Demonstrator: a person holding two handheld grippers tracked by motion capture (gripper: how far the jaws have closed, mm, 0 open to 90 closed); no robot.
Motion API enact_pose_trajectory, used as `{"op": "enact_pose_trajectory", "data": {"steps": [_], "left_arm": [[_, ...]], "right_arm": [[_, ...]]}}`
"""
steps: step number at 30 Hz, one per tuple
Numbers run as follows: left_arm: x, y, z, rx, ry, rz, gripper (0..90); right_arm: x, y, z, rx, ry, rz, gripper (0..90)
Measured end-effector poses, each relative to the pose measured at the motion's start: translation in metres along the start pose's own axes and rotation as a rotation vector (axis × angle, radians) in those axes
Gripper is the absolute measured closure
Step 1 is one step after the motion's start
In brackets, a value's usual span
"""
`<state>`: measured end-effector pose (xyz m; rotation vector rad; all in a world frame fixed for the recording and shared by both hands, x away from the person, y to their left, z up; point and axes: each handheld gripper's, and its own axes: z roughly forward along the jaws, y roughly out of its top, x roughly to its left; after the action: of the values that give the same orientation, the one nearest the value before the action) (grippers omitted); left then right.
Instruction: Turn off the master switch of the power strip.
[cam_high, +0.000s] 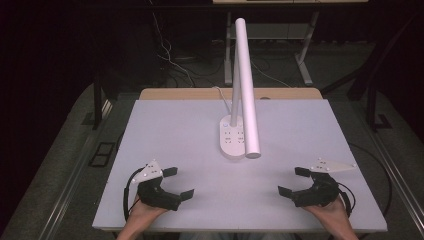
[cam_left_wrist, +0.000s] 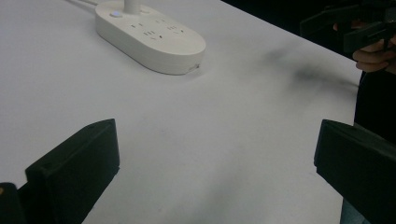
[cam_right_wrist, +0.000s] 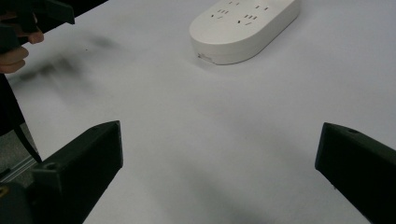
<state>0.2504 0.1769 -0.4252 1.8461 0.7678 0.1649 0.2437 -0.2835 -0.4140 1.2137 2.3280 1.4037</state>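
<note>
While both hands rest at table (cam_high: 165, 130) near edge, left gripper (cam_high: 178, 184) and right gripper (cam_high: 293, 181) aim inward at lamp base (cam_high: 232, 136); jaws fully spread, empty, likely staged for approach.

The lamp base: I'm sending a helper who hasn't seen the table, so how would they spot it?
Start at the pale table. Near its middle, toward the far edge, sits a white oval lamp base with socket holes on top. A white tube lamp rises from it, and a cord runs off behind.
</note>
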Motion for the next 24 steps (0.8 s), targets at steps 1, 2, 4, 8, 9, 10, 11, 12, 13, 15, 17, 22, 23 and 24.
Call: {"op": "enact_pose_trajectory", "data": {"steps": [1, 2, 4, 8, 9, 10, 11, 12, 13, 15, 17, 22, 23, 24], "left_arm": [[0.0002, 0.0000, 0.0001, 0.000, 0.001, -0.001, 0.0], [0.0005, 0.0000, 0.0002, 0.003, 0.001, -0.001, 0.0], [0.0004, -0.0002, 0.0006, 0.009, 0.004, -0.003, 0.0], [0.0000, -0.0001, 0.0008, 0.015, 0.004, 0.002, 0.0], [-0.0001, 0.0000, 0.0009, 0.014, 0.003, 0.001, 0.0], [-0.0001, 0.0001, 0.0009, 0.014, 0.004, 0.002, 0.0], [-0.0001, 0.0001, 0.0008, 0.014, 0.005, 0.001, 0.0], [-0.0002, 0.0001, 0.0007, 0.013, 0.005, 0.001, 0.0], [-0.0002, 0.0002, 0.0006, 0.013, 0.005, 0.002, 0.0], [-0.0003, 0.0004, 0.0007, 0.017, 0.006, 0.005, 0.0], [0.0000, 0.0003, 0.0012, 0.021, 0.004, 0.008, 0.0], [-0.0007, 0.0008, 0.0032, 0.033, 0.006, 0.017, 0.0], [-0.0007, 0.0010, 0.0036, 0.035, 0.006, 0.018, 0.0], [-0.0009, 0.0013, 0.0039, 0.038, 0.007, 0.018, 0.0]], "right_arm": [[-0.0002, 0.0000, 0.0001, 0.002, -0.001, -0.001, 0.1], [-0.0003, 0.0000, 0.0002, 0.003, -0.003, -0.001, 0.1], [-0.0004, -0.0001, 0.0004, 0.003, -0.004, -0.001, 0.1], [-0.0009, -0.0003, 0.0000, 0.003, -0.005, 0.001, 0.1], [-0.0009, -0.0003, -0.0005, 0.004, -0.006, 0.002, 0.2], [-0.0009, -0.0002, -0.0010, 0.004, -0.005, 0.005, 0.1], [-0.0009, -0.0002, -0.0010, 0.004, -0.005, 0.005, 0.1], [-0.0014, -0.0004, -0.0016, -0.002, -0.005, 0.002, 0.1], [-0.0014, -0.0004, -0.0019, -0.002, -0.005, 0.002, 0.2], [-0.0014, -0.0006, -0.0020, -0.004, -0.006, 0.003, 0.1], [-0.0018, -0.0005, -0.0028, 0.002, -0.003, 0.006, 0.1], [-0.0022, -0.0006, -0.0052, -0.005, 0.000, 0.010, 0.2], [-0.0022, -0.0006, -0.0052, -0.005, 0.000, 0.010, 0.2], [-0.0029, -0.0009, -0.0059, -0.005, 0.000, 0.007, 0.2]]}}
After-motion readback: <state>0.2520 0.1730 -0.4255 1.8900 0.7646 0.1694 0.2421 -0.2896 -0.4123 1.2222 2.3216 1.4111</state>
